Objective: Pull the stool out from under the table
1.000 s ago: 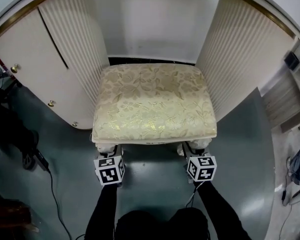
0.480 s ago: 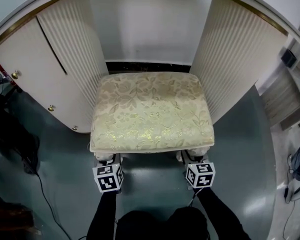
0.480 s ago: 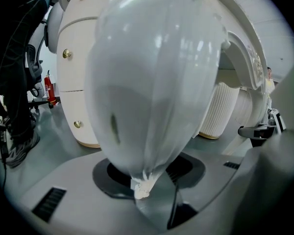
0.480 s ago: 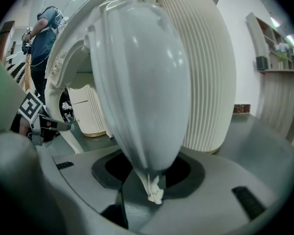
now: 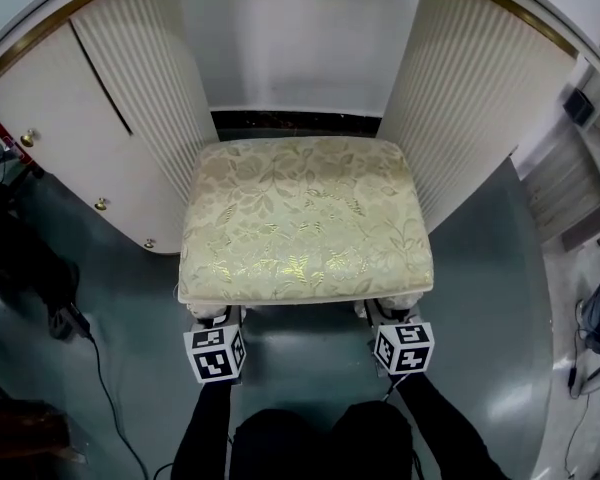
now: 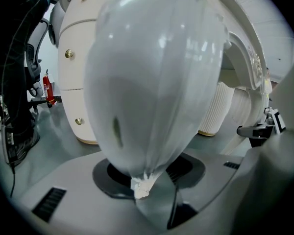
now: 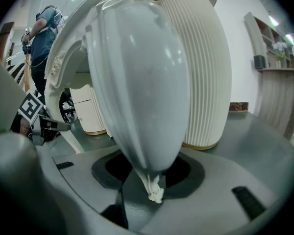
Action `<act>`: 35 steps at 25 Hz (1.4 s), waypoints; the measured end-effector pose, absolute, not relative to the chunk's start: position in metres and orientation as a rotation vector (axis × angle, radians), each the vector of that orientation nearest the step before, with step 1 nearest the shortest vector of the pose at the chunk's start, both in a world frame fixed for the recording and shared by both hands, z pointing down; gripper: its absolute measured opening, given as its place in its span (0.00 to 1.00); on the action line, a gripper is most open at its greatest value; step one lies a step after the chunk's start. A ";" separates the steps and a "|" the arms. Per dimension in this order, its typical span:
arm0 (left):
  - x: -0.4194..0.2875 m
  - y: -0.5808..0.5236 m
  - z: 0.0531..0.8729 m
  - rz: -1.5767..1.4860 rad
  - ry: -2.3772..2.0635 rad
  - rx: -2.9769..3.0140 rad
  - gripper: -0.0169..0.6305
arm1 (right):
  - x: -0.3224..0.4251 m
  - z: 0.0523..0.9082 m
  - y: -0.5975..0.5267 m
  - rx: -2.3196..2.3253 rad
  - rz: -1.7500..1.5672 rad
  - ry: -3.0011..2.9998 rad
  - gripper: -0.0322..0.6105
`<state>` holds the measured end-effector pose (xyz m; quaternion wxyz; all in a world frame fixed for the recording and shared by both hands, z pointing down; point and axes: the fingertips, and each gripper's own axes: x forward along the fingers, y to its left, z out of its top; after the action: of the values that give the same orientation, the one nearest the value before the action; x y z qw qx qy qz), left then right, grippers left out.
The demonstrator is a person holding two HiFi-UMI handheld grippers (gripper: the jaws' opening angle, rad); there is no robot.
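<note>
The stool (image 5: 305,218) has a gold floral cushion and white carved legs. It stands between the two fluted pedestals of the white table (image 5: 480,98), its back edge a little off the dark baseboard. My left gripper (image 5: 212,320) is under the seat's front left corner, shut on the front left leg (image 6: 152,82), which fills the left gripper view. At the front right corner, my right gripper (image 5: 392,316) is shut on the front right leg (image 7: 142,82). The jaw tips are hidden behind the legs in both gripper views.
A cream cabinet door (image 5: 40,158) with brass knobs curves away at the left. A dark object (image 5: 20,268) and a black cable (image 5: 105,368) lie on the grey floor at the left. A wooden unit (image 5: 580,198) stands at the right. A person (image 7: 44,23) stands far behind.
The stool has slid a little toward me with both grippers on its front legs. A wider strip of baseboard and floor shows behind the seat.
</note>
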<state>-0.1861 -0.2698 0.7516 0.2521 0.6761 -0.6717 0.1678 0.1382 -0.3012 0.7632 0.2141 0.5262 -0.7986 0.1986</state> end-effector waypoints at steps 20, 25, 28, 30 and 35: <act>-0.184 -0.266 0.752 0.470 -1.807 1.805 0.31 | 0.141 0.765 -0.301 1.413 0.593 -2.181 0.31; -0.185 -0.270 0.751 0.472 -1.811 1.801 0.31 | 0.140 0.764 -0.304 1.414 0.606 -2.166 0.31; -0.185 -0.267 0.752 0.485 -1.801 1.793 0.31 | 0.140 0.765 -0.299 1.405 0.628 -2.154 0.31; -0.186 -0.268 0.751 0.485 -1.802 1.792 0.31 | 0.139 0.765 -0.299 1.405 0.628 -2.155 0.31; -0.185 -0.268 0.751 0.490 -1.805 1.783 0.31 | 0.140 0.765 -0.300 1.400 0.634 -2.150 0.31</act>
<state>-0.1849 -0.2681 0.7511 0.2751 0.6632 -0.6717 0.1825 0.1403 -0.2996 0.7648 0.2469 0.5134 -0.7883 0.2325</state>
